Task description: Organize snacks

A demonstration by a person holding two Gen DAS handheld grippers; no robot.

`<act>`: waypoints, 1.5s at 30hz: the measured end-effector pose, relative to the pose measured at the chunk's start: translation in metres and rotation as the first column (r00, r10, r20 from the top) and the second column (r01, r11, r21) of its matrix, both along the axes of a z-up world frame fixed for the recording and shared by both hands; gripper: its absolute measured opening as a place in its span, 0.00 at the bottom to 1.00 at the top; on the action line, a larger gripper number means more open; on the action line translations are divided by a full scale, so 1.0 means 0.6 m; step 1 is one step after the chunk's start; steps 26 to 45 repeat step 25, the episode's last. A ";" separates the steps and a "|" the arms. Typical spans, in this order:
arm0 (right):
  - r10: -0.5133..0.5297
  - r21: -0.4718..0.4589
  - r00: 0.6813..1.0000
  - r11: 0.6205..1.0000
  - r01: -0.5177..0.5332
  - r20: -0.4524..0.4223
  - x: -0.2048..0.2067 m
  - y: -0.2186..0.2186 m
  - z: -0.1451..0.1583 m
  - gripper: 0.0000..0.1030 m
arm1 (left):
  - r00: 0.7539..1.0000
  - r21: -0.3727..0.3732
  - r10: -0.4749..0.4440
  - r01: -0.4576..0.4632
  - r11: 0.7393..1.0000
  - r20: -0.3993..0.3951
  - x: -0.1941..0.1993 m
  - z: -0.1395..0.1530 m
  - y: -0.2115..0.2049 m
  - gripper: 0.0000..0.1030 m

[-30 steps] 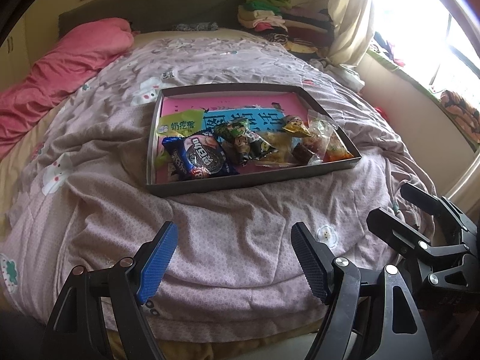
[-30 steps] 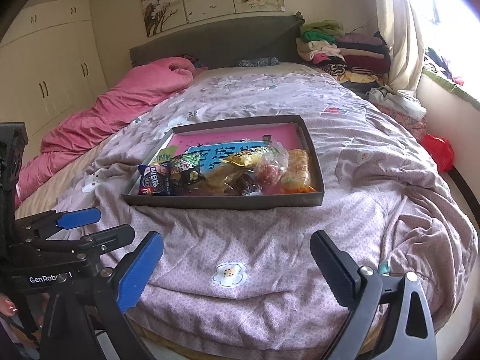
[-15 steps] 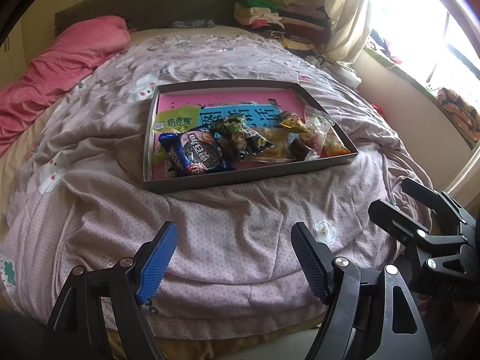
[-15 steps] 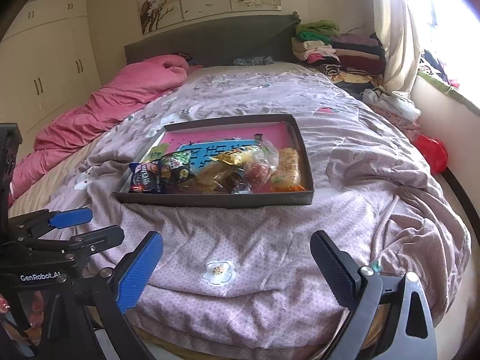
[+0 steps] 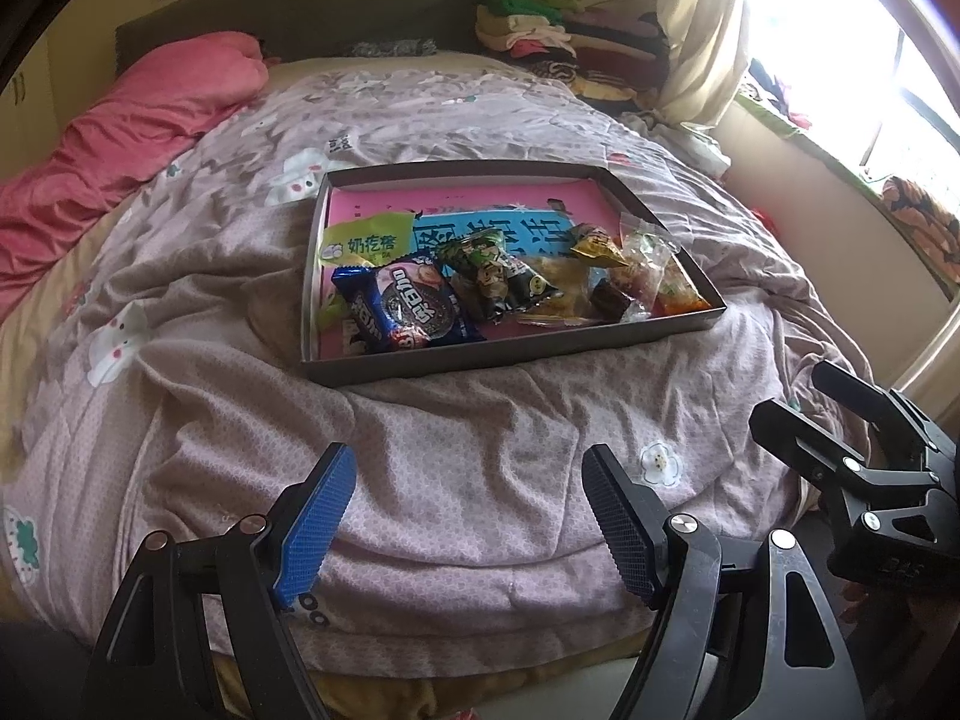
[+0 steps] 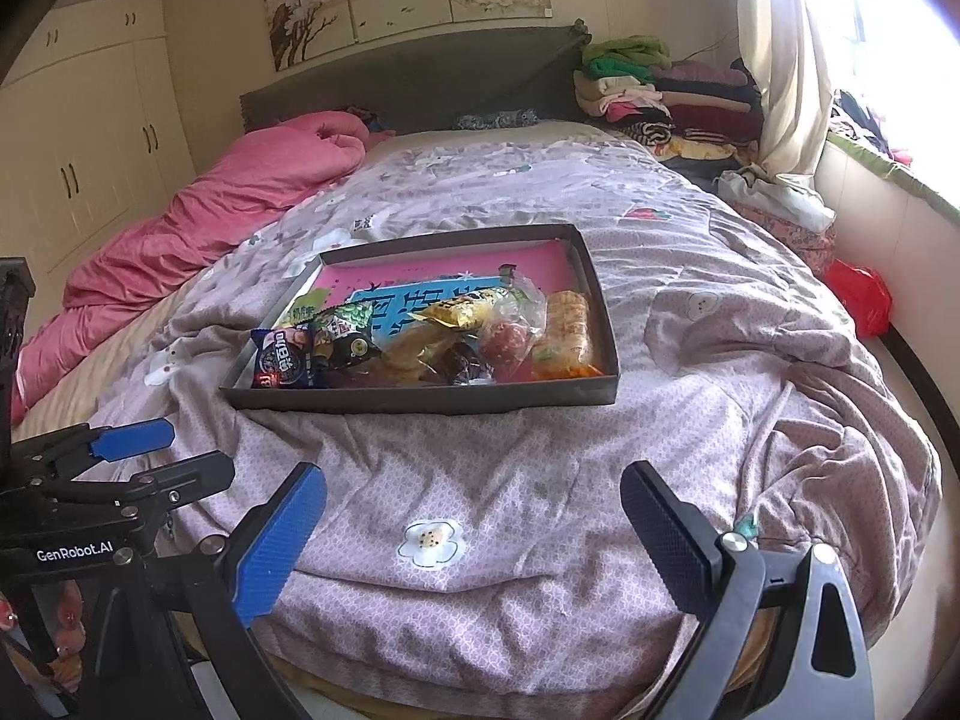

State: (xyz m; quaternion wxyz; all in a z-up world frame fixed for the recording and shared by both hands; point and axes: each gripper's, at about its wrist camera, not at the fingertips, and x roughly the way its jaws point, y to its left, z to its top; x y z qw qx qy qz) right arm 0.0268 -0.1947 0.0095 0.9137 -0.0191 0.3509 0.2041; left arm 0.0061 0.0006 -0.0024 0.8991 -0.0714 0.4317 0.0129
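Note:
A shallow dark box (image 5: 516, 354) (image 6: 420, 401) with a pink bottom lies on the bed. Several snack packets fill its near half: a blue cookie pack (image 5: 414, 309) (image 6: 282, 360), a green-black pack (image 5: 492, 270), a yellow pack (image 6: 462, 309), clear-wrapped sweets (image 5: 645, 264) and a green pouch (image 5: 369, 240). My left gripper (image 5: 468, 522) is open and empty over the bed's near edge, well short of the box. My right gripper (image 6: 474, 546) is also open and empty, short of the box. Each gripper shows in the other's view: the right (image 5: 852, 456), the left (image 6: 132, 456).
The bed has a lilac patterned quilt (image 5: 480, 450) and a pink duvet (image 6: 240, 204) at the far left. Folded clothes (image 6: 648, 90) are piled by the headboard. A window and curtain are on the right, a red bag (image 6: 858, 297) beside the bed, wardrobes at the left.
Both grippers have drawn back slightly from the bed and the views tilted; the box looks a little farther off. Jaws stay open. The snacks have not moved.

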 end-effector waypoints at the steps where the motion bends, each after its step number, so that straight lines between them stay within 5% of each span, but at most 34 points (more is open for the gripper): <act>1: 0.000 0.001 1.000 1.000 0.000 0.000 0.000 0.000 0.000 0.96 | 1.000 0.001 0.001 -0.001 1.000 0.000 0.000 0.000 0.000 0.77; 19: 0.006 0.001 1.000 1.000 -0.006 0.005 -0.002 0.003 0.002 0.96 | 1.000 0.001 -0.001 0.001 1.000 0.003 0.006 -0.006 0.004 0.77; 25: 0.004 0.002 1.000 1.000 -0.004 0.010 0.008 0.002 -0.006 0.97 | 0.996 -0.020 0.024 -0.022 1.000 0.087 0.007 0.014 0.028 0.77; 45: 0.004 0.002 1.000 1.000 -0.004 0.010 0.008 0.002 -0.006 0.97 | 0.996 -0.020 0.024 -0.022 1.000 0.087 0.007 0.014 0.028 0.77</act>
